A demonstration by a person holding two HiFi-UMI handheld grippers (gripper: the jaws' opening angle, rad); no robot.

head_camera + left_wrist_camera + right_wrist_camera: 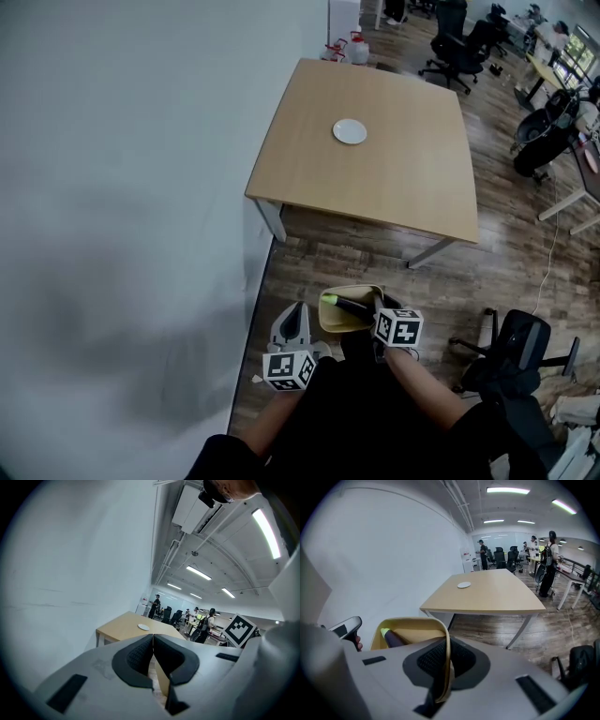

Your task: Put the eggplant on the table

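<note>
Right tool (447, 639) was clenched on the thin rim of a tan bowl (412, 621); I could see the rim pinched between both pads in the right gripper view. The eggplant (350, 307) was lying inside that bowl, dark body with the green stem end (385, 633) towards the bowl's left wall, so it was in the bowl and not on the bench. From the head view I had the bowl held up over the wood floor (356, 255), short of the near edge of the bench (375, 183) and well apart from it. Left tool (299, 311) sat just beside the bowl on its left and apart from it, closed with its pad tips meeting in the left gripper view, nothing gripped. A tan sliver showed through the gap below the tips and I couldn't tell what it was. The bench was light wood on white legs, its left side close to a plain white wall (122, 187). The only thing on it was a small white plate (350, 131), sitting towards the far half. A black office chair (514, 345) stood on the floor to my right. More chairs, desks and a few people were at the far end of the room, too small to detail
</note>
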